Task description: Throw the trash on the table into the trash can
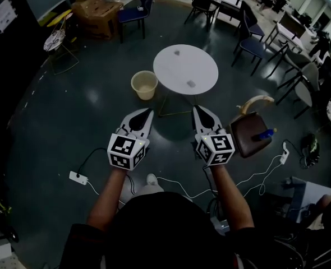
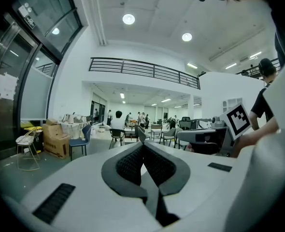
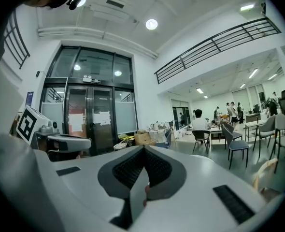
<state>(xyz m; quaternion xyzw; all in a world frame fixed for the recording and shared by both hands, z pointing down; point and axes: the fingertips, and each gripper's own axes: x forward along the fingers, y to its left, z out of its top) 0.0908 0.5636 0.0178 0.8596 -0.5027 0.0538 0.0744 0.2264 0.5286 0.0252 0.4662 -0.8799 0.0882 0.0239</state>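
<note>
My left gripper (image 1: 148, 111) and right gripper (image 1: 197, 109), jaws together and empty, face a small, seemingly light scrap (image 1: 191, 83) on the counter (image 1: 205, 66), best pinched edgewise.

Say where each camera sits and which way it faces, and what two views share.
Head view: on the person's head, looking steeply down at the round table, trash can, both forearms, left gripper and right gripper.
Left gripper view: on the left gripper, facing along its shut fingers into the hall; right gripper's marker cube shows.
Right gripper view: on the right gripper, facing glass doors over shut fingers.
Shared: both gripper views show the cardboard boxes.
</note>
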